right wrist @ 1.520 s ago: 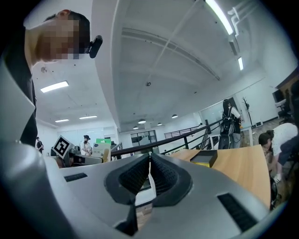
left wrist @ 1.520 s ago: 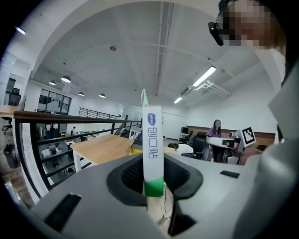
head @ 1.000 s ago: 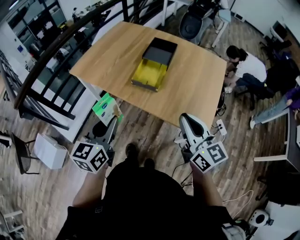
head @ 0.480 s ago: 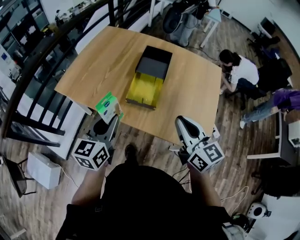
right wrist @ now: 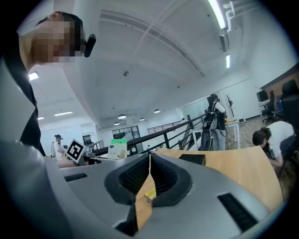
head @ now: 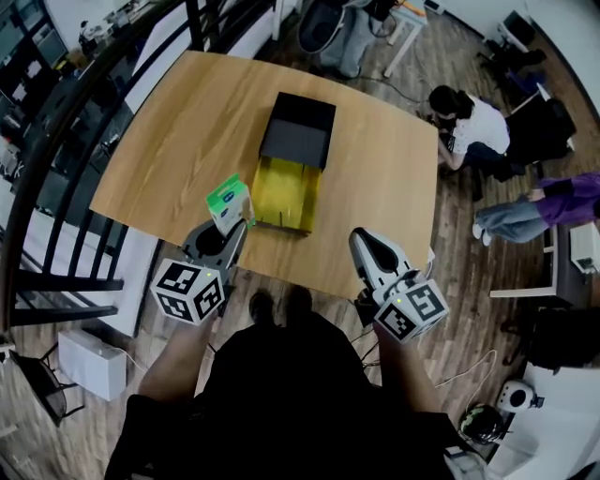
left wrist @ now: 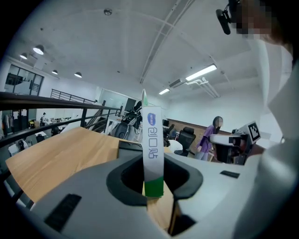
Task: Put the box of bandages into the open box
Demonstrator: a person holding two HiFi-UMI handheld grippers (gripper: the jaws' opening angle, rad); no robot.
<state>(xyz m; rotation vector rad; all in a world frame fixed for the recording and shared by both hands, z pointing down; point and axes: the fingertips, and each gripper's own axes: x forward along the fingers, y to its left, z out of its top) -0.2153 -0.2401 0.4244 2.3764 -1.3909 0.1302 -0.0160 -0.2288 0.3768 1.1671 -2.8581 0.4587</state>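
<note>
Wooden table holds the open box, yellow inside. Just left of it, over the near edge, the left gripper pinches the green-and-white box of bandages. The right gripper is pressed together, empty.

table: light wood, centre | railing: black, left, runs near-to-far alongside table | floor: wood planks | person, white top: crouched far right, by table corner | person, purple top: right edge, jeans | office chair: far, behind table | white box: near left, on floor
</note>
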